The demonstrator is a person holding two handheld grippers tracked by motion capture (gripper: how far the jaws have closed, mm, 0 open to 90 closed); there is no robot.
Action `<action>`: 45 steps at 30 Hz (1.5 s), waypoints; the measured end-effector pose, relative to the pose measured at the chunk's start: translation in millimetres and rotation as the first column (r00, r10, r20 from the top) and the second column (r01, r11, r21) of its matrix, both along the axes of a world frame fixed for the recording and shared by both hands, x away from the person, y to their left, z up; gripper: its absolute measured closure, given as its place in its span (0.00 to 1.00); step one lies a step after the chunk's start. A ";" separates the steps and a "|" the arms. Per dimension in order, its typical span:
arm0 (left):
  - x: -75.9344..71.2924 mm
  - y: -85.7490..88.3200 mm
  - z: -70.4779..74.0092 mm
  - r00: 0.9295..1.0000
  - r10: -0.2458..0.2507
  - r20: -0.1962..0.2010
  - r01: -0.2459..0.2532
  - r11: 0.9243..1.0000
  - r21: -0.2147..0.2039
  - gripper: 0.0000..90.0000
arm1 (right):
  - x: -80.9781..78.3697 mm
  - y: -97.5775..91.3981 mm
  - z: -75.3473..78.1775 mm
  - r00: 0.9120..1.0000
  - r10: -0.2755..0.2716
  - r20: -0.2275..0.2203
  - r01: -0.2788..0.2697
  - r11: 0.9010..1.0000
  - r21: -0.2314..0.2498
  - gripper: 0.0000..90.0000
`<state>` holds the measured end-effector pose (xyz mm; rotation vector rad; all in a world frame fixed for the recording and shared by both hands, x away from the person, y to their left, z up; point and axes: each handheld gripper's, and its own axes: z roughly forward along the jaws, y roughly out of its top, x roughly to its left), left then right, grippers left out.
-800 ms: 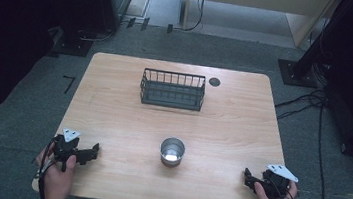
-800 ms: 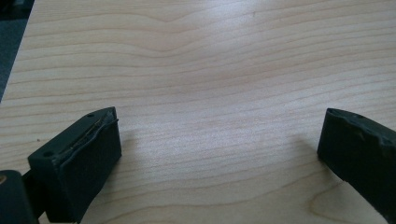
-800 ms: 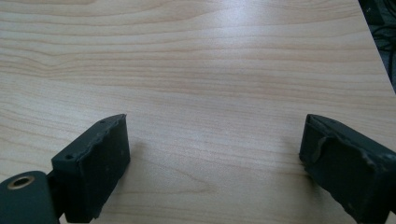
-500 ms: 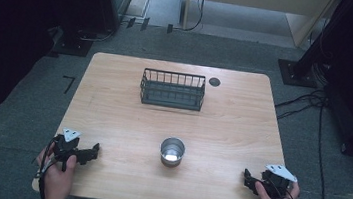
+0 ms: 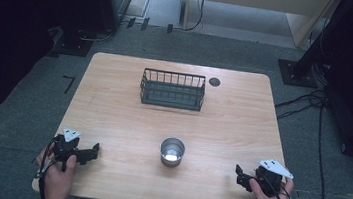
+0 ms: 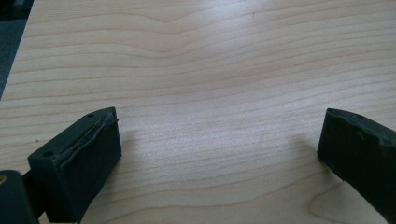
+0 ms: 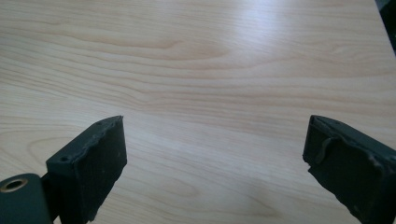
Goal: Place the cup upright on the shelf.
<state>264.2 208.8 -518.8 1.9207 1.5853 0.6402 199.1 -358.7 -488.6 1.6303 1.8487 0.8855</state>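
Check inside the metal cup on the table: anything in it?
From the high view, the metal cup stands upright and open, and no separate object is visible inside. Its bottom shows a bright patch, probably reflection. The near inner wall is hidden by the rim. The wire basket behind it also looks empty.

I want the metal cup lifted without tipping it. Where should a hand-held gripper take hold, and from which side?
Probably grip the rim of the metal cup: it stands upright with its mouth open upward, so one jaw can go inside and one outside, coming from above. The right hand-held gripper is open beside it, with bare table between them.
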 end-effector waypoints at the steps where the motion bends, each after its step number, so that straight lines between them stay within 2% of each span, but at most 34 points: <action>1: 0.0 0.0 0.0 1.000 0.000 0.000 0.000 1.000 0.000 0.00 | 1.3 7.5 3.5 1.000 0.024 0.005 -0.024 1.000 0.000 0.06; 13: 0.0 0.0 0.0 1.000 0.000 0.000 0.000 1.000 0.000 0.00 | 5.7 41.5 21.6 0.992 0.117 0.035 -0.118 0.993 0.006 0.06; 22: 0.0 0.0 0.0 1.000 0.000 0.000 0.000 1.000 0.000 0.00 | 7.8 60.4 26.0 0.986 0.165 0.035 -0.166 0.986 0.004 0.06; 31: 0.1 0.0 0.0 1.000 0.000 0.000 0.000 1.000 0.000 0.00 | 11.4 80.7 22.5 0.977 0.214 0.021 -0.214 0.977 0.002 0.06; 45: 0.1 0.0 0.0 1.000 0.000 0.000 0.000 1.000 0.000 0.00 | 11.8 116.1 23.0 0.950 0.312 0.027 -0.313 0.949 0.023 0.06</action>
